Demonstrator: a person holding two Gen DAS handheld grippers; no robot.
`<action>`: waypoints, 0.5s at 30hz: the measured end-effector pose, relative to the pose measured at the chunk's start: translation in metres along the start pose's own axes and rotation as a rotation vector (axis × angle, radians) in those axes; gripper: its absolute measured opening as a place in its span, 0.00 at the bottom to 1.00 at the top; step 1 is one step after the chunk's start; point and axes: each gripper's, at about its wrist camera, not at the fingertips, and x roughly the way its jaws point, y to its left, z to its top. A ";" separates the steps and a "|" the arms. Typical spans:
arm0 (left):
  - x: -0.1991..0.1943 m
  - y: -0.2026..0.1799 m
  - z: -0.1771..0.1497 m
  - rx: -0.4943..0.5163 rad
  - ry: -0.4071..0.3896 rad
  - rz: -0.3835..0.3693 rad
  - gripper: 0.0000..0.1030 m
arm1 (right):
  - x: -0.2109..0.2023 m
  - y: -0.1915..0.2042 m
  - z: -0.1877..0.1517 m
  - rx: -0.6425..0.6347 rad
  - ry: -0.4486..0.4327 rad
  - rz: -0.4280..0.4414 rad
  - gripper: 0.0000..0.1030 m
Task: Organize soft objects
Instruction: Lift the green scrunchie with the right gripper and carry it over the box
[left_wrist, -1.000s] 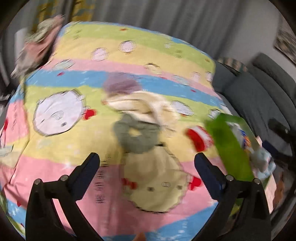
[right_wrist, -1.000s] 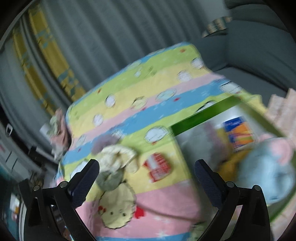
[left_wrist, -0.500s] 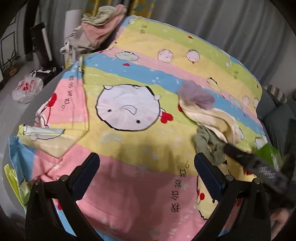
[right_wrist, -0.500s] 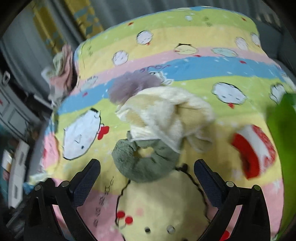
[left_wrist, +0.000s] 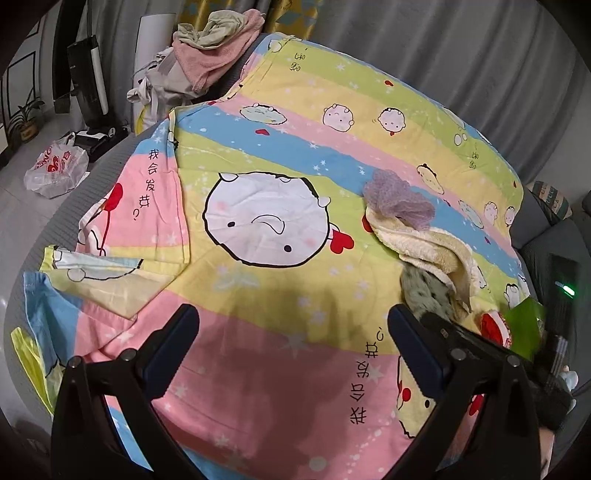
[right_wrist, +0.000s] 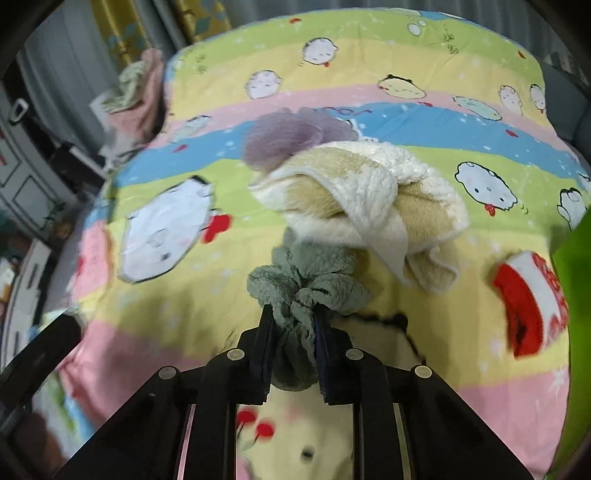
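While the green scrunchie (right_wrist: 306, 280) lies on the striped cartoon bedsheet (right_wrist: 369, 66), its near loop is bunched between the two pads of the right gripper (right_wrist: 293, 325), which are closed on it; the far part of the ring runs under the edge of the cream fleece cloth (right_wrist: 369, 199) and touches it. Risk one: the bite takes only a fold of fluffy fabric, so a quick lift could let the loop slide out of the pads. Risk two: because the cream cloth overlaps the scrunchie, pulling up may drag the cloth along, and that in turn could shift the purple mesh puff (right_wrist: 291, 136) resting against the cloth's far edge. A red-and-white soft item (right_wrist: 528, 306) lies apart to the right, beside a green container edge (right_wrist: 572, 266); a wide swing that way might knock it. Left gripper (left_wrist: 291, 343) hangs over bare pink sheet with fingers spread wide, holding nothing, near enough to the right tool that the two could collide if both move inward. Right view is blurred at the margins, so how deep the pads sit on the fabric cannot be judged. Laundry pile (left_wrist: 210, 48) at the far corner is clear of all this.
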 end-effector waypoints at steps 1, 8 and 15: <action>-0.001 0.000 0.000 -0.002 -0.001 0.001 0.99 | -0.006 0.000 -0.004 0.001 0.005 0.026 0.20; 0.000 -0.002 -0.002 -0.007 0.012 -0.009 0.99 | -0.026 0.011 -0.038 -0.072 0.083 0.118 0.20; 0.007 -0.012 -0.010 0.006 0.054 -0.038 0.98 | -0.036 -0.002 -0.052 -0.091 0.139 0.135 0.26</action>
